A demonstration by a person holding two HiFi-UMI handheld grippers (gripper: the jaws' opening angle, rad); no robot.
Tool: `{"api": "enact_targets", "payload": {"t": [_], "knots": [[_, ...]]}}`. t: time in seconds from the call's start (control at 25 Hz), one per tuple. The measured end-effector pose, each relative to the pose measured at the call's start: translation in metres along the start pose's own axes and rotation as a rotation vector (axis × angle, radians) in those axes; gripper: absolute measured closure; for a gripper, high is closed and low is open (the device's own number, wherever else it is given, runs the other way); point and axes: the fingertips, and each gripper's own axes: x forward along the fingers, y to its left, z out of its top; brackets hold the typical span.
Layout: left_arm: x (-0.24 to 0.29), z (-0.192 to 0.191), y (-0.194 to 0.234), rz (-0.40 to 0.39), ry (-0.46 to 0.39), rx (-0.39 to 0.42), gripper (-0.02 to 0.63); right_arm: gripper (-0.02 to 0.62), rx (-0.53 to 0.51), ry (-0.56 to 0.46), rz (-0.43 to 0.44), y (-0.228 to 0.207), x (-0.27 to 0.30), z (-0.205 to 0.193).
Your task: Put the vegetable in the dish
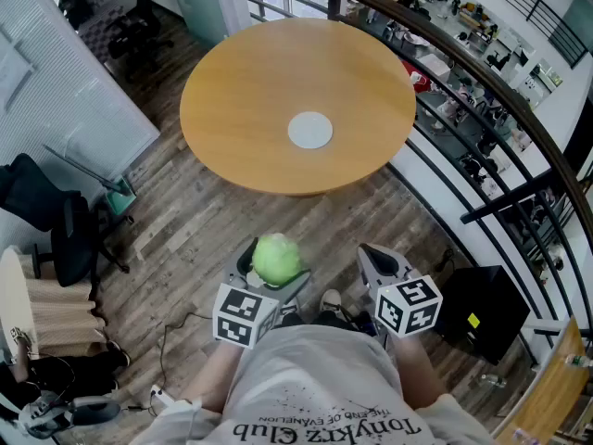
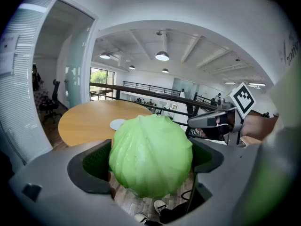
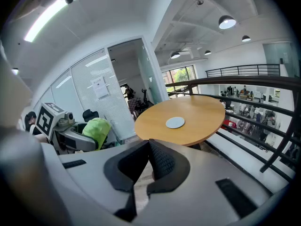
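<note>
A round pale-green cabbage (image 1: 277,256) sits between the jaws of my left gripper (image 1: 275,267), held low in front of the person's body, above the wooden floor. In the left gripper view the cabbage (image 2: 151,153) fills the gap between the two dark pads (image 2: 96,163), which press on its sides, so the left gripper (image 2: 151,166) is shut on it. A small white dish (image 1: 309,130) lies near the middle of the round wooden table (image 1: 241,91), well ahead of both grippers. My right gripper (image 1: 375,258) hangs beside the left; its pads (image 3: 162,161) meet with nothing between them.
A dark railing (image 1: 482,72) curves along the table's right side, with a lower floor beyond it. Black office chairs (image 1: 51,221) stand at the left and a black box (image 1: 482,313) at the right. The person's shoes (image 1: 331,300) show between the grippers.
</note>
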Motion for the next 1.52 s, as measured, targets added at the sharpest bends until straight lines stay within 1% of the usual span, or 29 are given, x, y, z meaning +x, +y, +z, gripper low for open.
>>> {"api": "enact_targets", "payload": {"t": [0.44,0.72,0.84,1.04,1.2,1.32,1.44,1.52], "knots": [[-0.008,-0.007,0.004,-0.014,0.002,-0.005,0.110,0.571,0.007,0.012,-0.013,0.007,-0.002,-0.008],[-0.024,-0.013,0.020,-0.043,-0.001,0.005,0.110,0.571,0.027,-0.037,-0.075,0.015,0.006,0.002],[-0.033,-0.020,0.026,-0.061,-0.004,0.023,0.110,0.571,0.037,-0.054,-0.111,0.019,0.007,0.004],[-0.042,-0.027,0.039,-0.092,-0.013,0.042,0.110,0.571,0.042,-0.066,-0.163,0.028,0.006,-0.003],[-0.040,-0.024,0.046,-0.100,-0.014,0.039,0.109,0.571,0.063,-0.056,-0.184,0.024,0.003,-0.008],[-0.032,-0.020,0.054,-0.104,-0.018,0.041,0.110,0.571,0.078,-0.059,-0.191,0.018,0.012,-0.008],[-0.020,-0.015,0.065,-0.104,-0.013,0.034,0.109,0.571,0.076,-0.063,-0.179,0.012,0.027,-0.001],[-0.009,-0.004,0.070,-0.098,-0.012,0.038,0.110,0.571,0.073,-0.067,-0.172,0.003,0.036,0.010]]}}
